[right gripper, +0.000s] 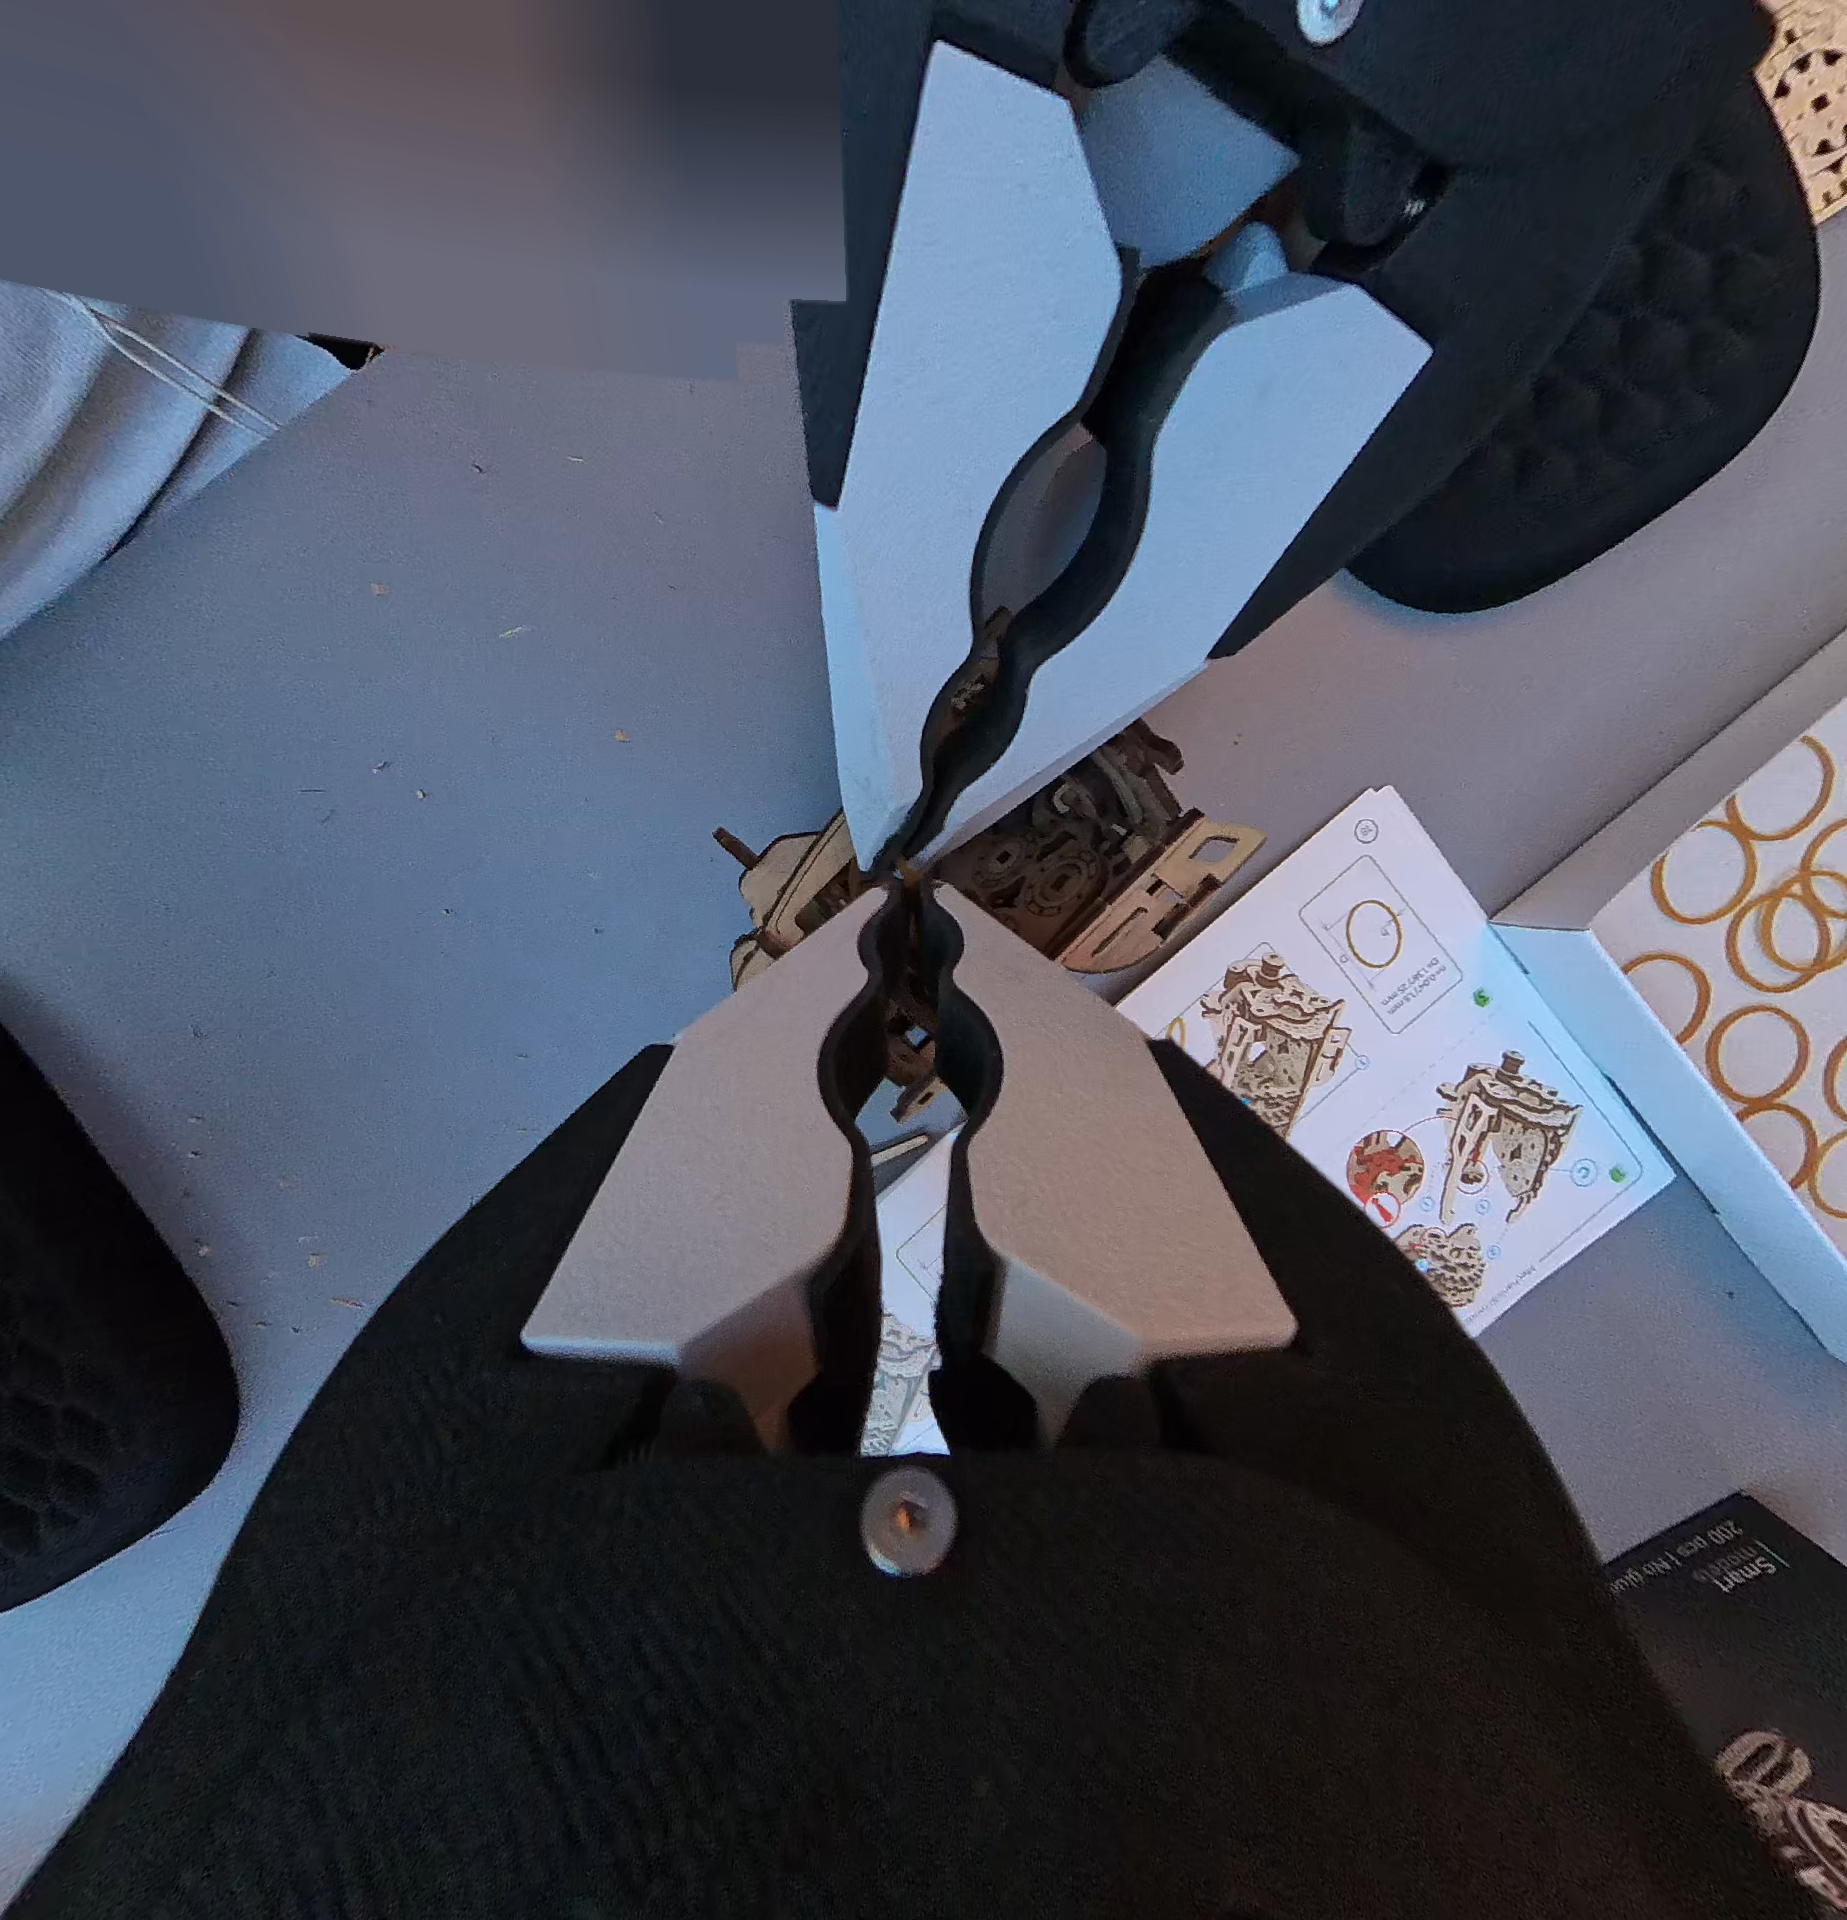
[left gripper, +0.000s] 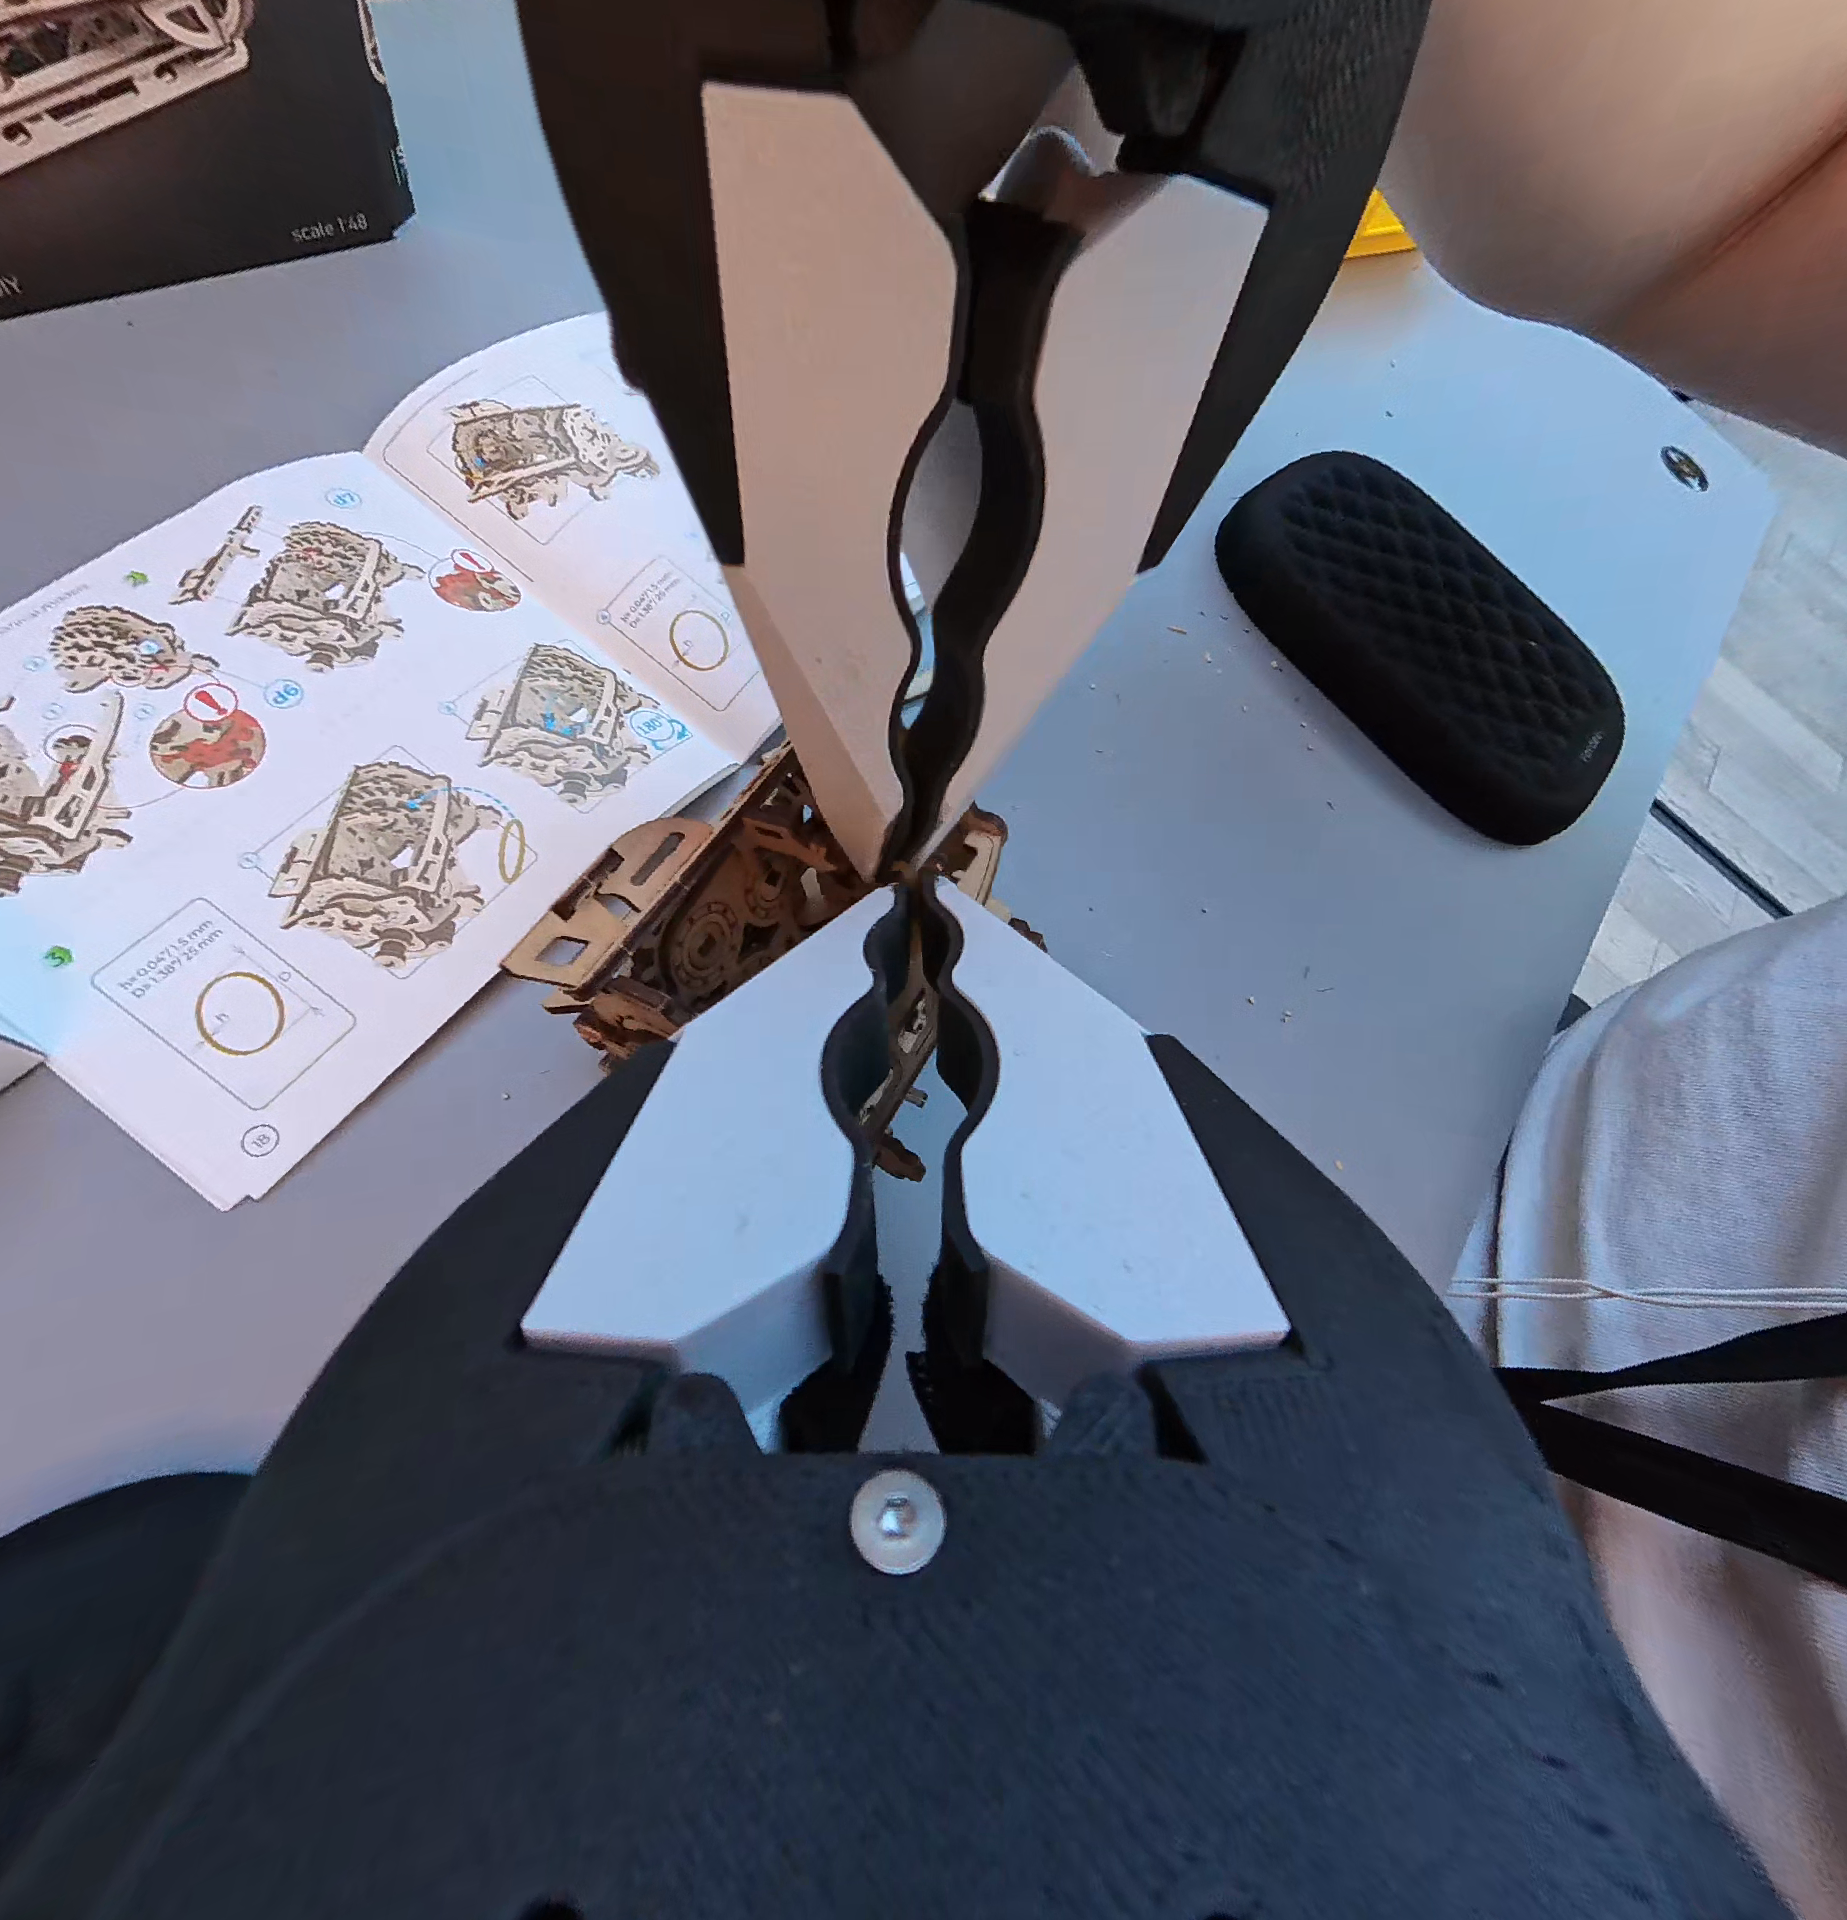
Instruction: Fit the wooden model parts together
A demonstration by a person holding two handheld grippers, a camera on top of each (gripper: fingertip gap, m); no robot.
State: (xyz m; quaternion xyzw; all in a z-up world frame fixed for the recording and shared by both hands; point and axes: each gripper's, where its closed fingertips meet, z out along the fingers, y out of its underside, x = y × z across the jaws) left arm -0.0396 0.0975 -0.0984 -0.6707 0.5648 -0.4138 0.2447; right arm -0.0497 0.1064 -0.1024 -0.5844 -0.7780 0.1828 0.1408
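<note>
Two claws, left (left gripper: 911,902) and right (right gripper: 906,902), tip to tip above one wooden model (left gripper: 690,935), each clamped on a small wooden part (left gripper: 903,1039).

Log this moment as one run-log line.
left tool: shut on small wooden part | right tool: shut | tips meeting above wooden model | stage: fitting

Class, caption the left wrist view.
Both tongs meet tip to tip over the wooden model, beside the open instruction booklet.

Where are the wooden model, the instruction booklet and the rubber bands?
wooden model (left gripper: 680,914), left wrist view, its pale side panel.
instruction booklet (left gripper: 275,831), left wrist view, open page.
rubber bands (right gripper: 1771,997), right wrist view, middle of the cluster.
</note>
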